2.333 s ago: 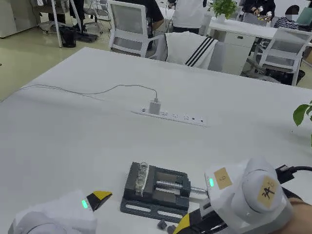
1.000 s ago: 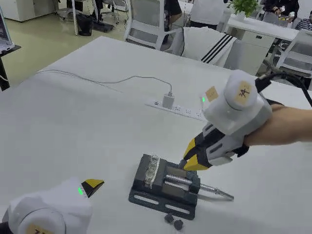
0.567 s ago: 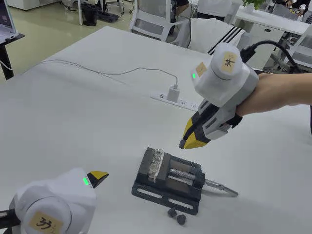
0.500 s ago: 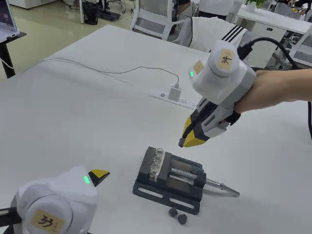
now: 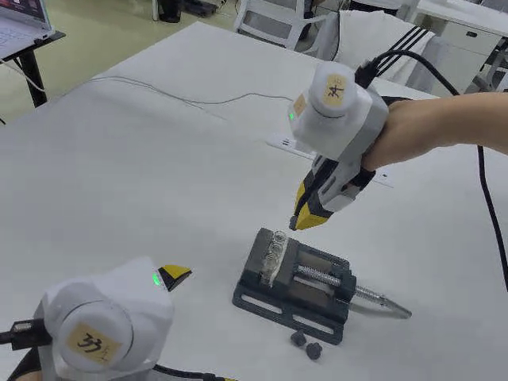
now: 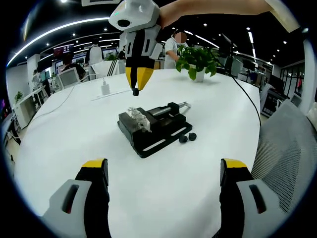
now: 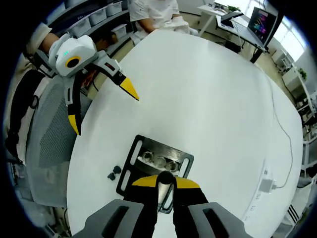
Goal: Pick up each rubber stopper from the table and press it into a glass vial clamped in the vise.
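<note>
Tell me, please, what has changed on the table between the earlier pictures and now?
The right tool rose from the table by the loose stoppers and crossed to the vise. It now hangs just above the vials, shut on a dark stopper. The left tool, open, stayed low at the near side. The vise and vials did not move, and two loose stoppers still lie beside the vise.

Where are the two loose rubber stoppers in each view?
Head view: loose stoppers bottom centre, just nearside of the vise.
Left gripper view: loose stoppers right of centre, at the vise's right edge.
Right gripper view: loose stoppers lower left, left of the vise.
Shared landmark: the vise holding glass vials.
</note>
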The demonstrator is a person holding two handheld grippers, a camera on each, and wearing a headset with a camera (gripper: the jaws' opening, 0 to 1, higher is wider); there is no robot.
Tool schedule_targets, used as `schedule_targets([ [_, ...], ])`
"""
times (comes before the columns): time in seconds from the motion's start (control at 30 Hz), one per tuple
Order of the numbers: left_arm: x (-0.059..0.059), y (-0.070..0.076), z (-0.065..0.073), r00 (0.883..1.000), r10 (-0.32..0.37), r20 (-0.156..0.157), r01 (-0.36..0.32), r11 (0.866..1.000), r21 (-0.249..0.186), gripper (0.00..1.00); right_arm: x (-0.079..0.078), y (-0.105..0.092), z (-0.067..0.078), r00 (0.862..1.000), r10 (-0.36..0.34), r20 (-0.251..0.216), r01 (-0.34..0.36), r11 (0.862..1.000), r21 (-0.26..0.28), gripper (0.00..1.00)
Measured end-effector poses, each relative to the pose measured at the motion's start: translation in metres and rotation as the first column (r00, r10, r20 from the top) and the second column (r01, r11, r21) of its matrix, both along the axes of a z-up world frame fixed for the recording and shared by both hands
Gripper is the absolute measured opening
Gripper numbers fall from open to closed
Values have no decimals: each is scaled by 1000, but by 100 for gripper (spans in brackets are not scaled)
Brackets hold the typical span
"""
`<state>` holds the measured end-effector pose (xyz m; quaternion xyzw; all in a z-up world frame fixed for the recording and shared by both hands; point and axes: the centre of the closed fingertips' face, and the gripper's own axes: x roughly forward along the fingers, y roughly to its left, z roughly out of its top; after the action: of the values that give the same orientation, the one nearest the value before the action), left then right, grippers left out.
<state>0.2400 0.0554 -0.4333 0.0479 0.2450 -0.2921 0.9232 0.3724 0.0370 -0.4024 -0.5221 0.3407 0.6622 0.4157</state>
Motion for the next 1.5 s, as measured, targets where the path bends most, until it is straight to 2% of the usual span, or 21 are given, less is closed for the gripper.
schedule_targets([
  [0.4, 1, 1, -3, 1000, 0, -13, 0, 1000, 0, 91, -3, 0, -19, 1000, 15, 4, -15, 999, -44, 5],
  [0.53, 1, 1, -4, 1000, 0, -17, 0, 1000, -2, 91, 0, 4, -24, 1000, 6, -7, -7, 999, -40, 5],
  [0.9, 0, 6, -6, 1000, 8, -25, -8, 1000, -6, 90, 5, 8, -30, 1000, 19, 0, -19, 998, -64, 5],
  [1.17, -1, 6, -9, 999, 8, -32, -8, 1000, -9, 89, 5, 7, -29, 1000, 10, 1, -10, 997, -76, 5],
  [1.33, 0, 6, -9, 1000, 7, -30, -7, 1000, -12, 89, 5, 8, -30, 1000, -23, 9, 23, 995, -95, 5],
  [1.5, 1, 5, -9, 1000, 4, -30, -5, 1000, -13, 89, 6, 8, -30, 993, -118, -2, 117, 988, -102, 5],
])
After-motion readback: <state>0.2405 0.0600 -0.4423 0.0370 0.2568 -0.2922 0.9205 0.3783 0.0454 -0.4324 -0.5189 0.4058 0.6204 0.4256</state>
